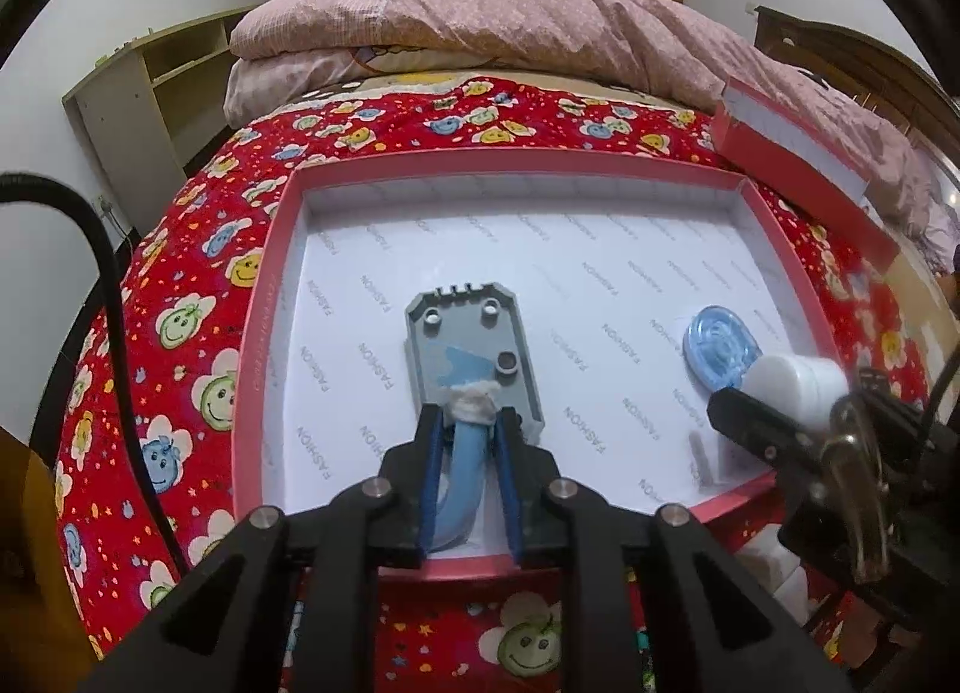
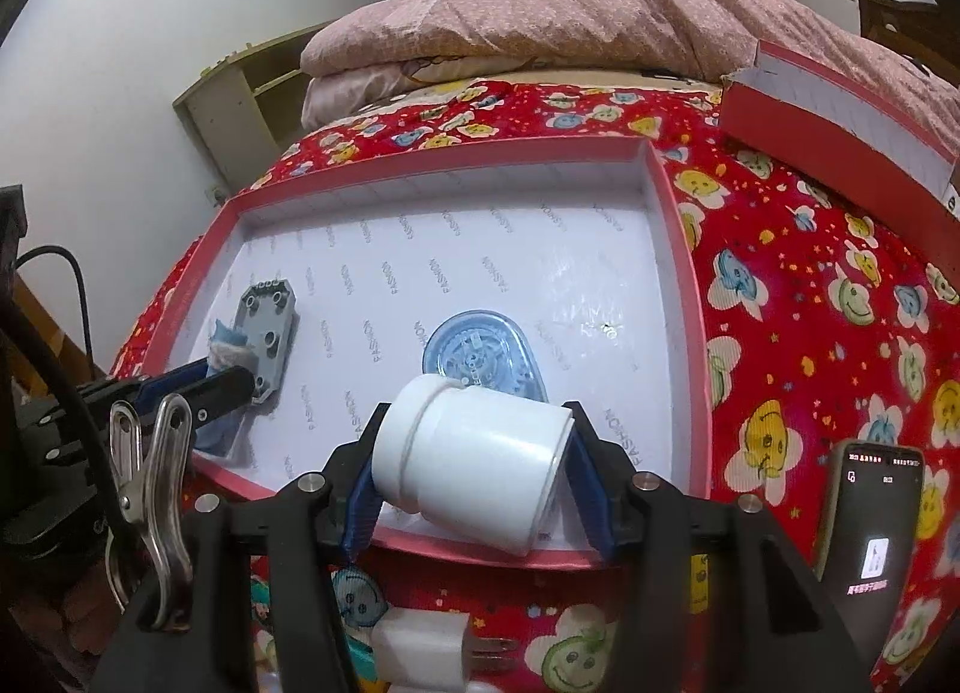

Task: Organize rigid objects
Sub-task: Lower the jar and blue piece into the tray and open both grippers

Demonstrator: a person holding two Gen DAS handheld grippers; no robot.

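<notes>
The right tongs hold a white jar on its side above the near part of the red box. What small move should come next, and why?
Probably lower the white jar straight down onto the bare white floor. The right tongs already hold it inside the near rim of the red box, and the blue clear case lies just beyond, so going further forward risks a bump.

right tool (image 2: 474,453) | grips white jar (image 2: 474,468) | apparently over box (image 2: 678,225)

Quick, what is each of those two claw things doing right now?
Left gripper: jaws slightly apart around the blue curved piece; no clear squeeze, so open.
Right gripper: closed on the white jar, held sideways over the red box.
</notes>
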